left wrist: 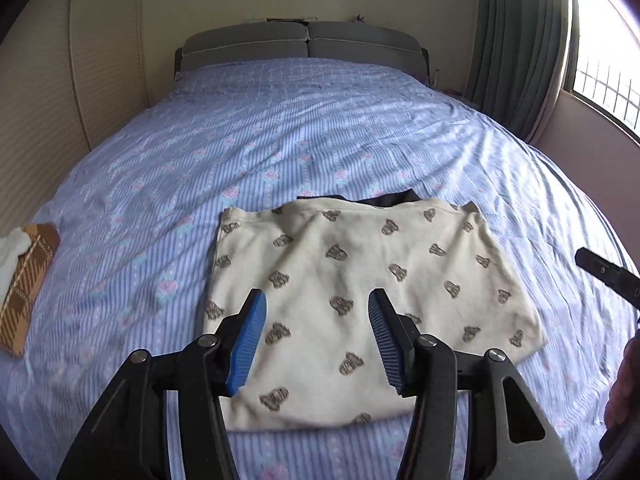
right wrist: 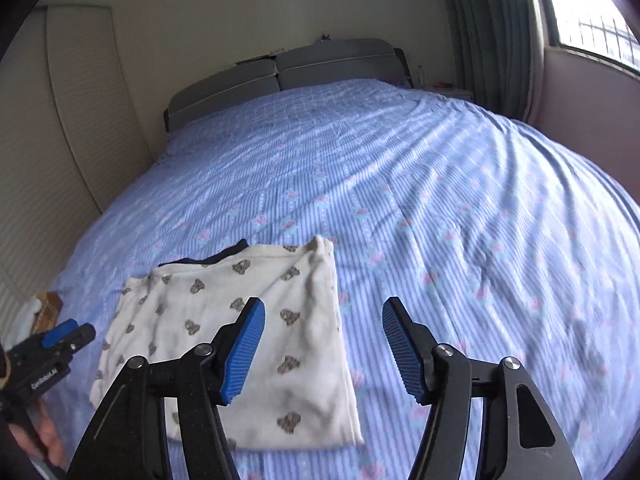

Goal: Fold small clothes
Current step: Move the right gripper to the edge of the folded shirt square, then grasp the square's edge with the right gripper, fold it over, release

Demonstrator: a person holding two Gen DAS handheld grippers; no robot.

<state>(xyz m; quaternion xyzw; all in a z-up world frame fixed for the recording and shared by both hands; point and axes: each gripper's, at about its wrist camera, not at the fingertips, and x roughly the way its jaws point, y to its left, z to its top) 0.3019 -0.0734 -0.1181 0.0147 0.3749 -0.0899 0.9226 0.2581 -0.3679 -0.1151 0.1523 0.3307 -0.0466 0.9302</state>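
A cream garment with small brown bear prints lies folded into a rough rectangle on the bed, with a dark edge showing at its far side. It also shows in the right wrist view. My left gripper is open and empty, held above the garment's near half. My right gripper is open and empty, above the garment's right edge. The left gripper shows in the right wrist view at the garment's left. A black part of the right gripper shows at the right of the left wrist view.
The bed has a blue striped sheet with pink flowers and a grey headboard. A brown plaid cloth with something white lies at the bed's left edge. Curtains and a window are at the right.
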